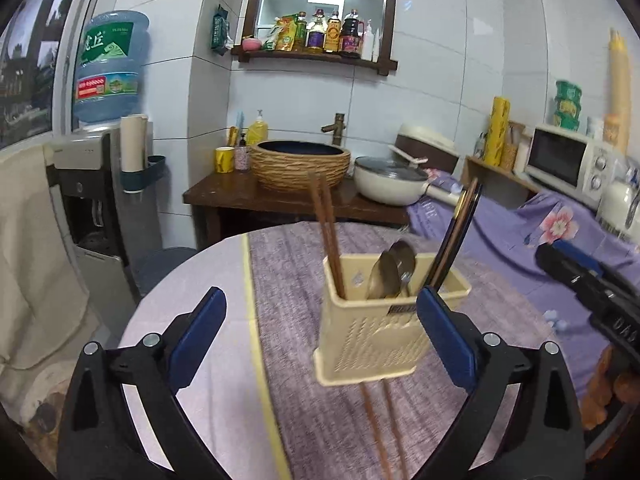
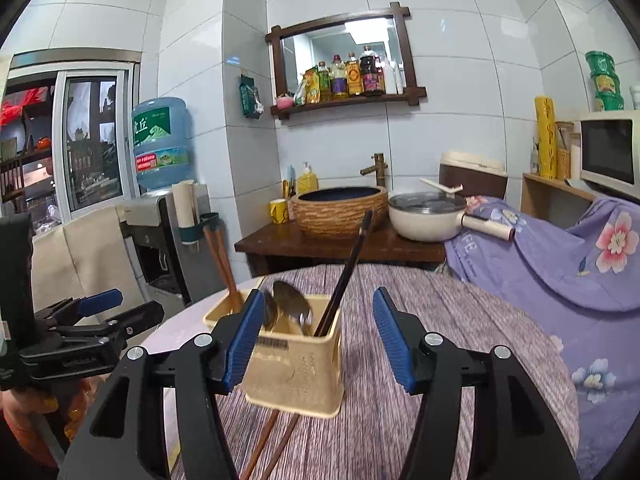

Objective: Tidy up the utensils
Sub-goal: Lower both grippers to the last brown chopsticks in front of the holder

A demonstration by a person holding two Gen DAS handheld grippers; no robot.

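Utensil holder [image 1: 380,332] hides the middle of 2 chopsticks [image 1: 384,432] beneath it.

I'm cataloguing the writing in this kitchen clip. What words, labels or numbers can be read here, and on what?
"丘": large white character on the green label of the water jug; the rest is too small.
Red band on that jug: digits, blurred.
"F E": on the purple floral cloth.
Sauce bottles on the shelf: labels unreadable.
Utensil holder: dark tag, blurred.
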